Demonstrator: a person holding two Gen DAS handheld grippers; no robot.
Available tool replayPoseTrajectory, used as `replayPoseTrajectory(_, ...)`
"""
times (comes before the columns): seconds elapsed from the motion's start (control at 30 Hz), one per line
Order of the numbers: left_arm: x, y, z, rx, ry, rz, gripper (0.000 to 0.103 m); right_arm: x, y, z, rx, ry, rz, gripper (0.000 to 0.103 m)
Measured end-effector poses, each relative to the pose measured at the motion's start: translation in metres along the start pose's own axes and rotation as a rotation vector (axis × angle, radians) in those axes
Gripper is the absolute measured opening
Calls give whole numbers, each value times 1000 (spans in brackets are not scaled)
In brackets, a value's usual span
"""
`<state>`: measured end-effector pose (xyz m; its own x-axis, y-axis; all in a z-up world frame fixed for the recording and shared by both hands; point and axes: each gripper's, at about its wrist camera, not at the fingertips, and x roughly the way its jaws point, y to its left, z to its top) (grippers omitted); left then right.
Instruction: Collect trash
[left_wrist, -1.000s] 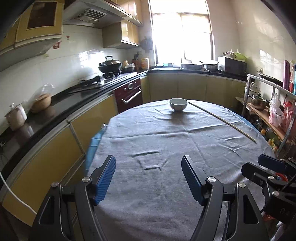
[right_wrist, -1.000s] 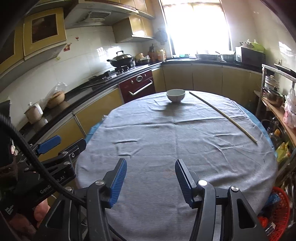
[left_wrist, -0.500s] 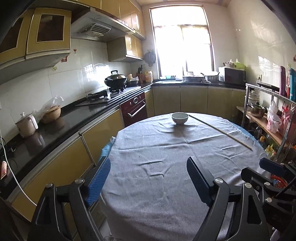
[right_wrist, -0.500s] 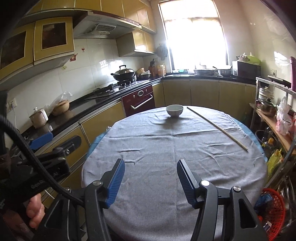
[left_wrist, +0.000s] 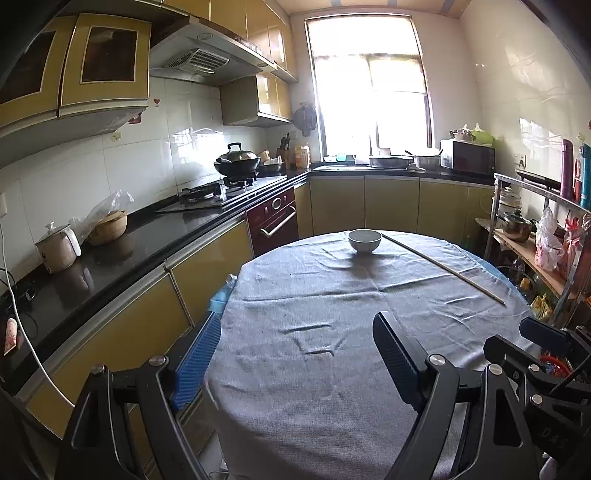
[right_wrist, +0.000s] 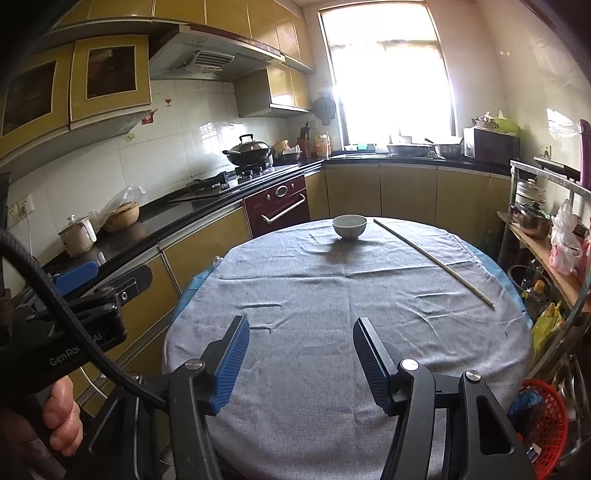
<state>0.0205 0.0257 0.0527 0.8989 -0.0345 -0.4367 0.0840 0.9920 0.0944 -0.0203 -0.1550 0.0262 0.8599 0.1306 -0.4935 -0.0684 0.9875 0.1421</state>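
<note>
A round table under a grey cloth (left_wrist: 332, 295) (right_wrist: 332, 288) carries a white bowl (left_wrist: 364, 240) (right_wrist: 349, 226) at its far side and a long thin stick (left_wrist: 443, 266) (right_wrist: 432, 256) lying towards the right. No trash item on the cloth can be made out. My left gripper (left_wrist: 297, 317) hangs open over the table's near left edge, nothing between its blue pads. My right gripper (right_wrist: 301, 320) is open over the near edge, also empty. Each gripper shows at the side of the other's view.
A black counter (left_wrist: 110, 251) with a small pot, a bagged bowl and a stove runs along the left. A metal shelf rack (left_wrist: 535, 229) with pots and bags stands right of the table. A red basket (right_wrist: 543, 417) sits low at the near right. A hand (right_wrist: 61, 417) grips the left handle.
Both grippers have drawn back and upward from the table, so more of the cloth and the kitchen shows. The left jaws stand a little wider than before.
</note>
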Motion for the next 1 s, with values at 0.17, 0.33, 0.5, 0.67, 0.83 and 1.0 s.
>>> replayPoseTrajectory(0.17, -1, 0, 0, 1, -4, -1, 85, -2, 0, 0, 1, -4, 0, 63)
replayPoseTrajectory(0.33, -2, -4, 0, 12, -4, -10, 85, -4, -2, 0, 8, -11, -1, 63)
replayPoseTrajectory(0.5, -4, -6, -1, 18, -5, -18, 85, -8, -5, 0, 11, -22, -7, 63)
replayPoseTrajectory(0.67, -4, -7, -1, 18, -1, -21, 85, -11, -7, 0, 18, -29, -12, 63)
replayPoseTrajectory(0.83, -4, -6, -2, 19, 2, -23, 85, -11, -8, 0, 23, -28, -14, 63)
replayPoseTrajectory(1.0, -3, -7, -3, 20, 4, -24, 85, -10, -8, 0, 19, -26, -13, 63)
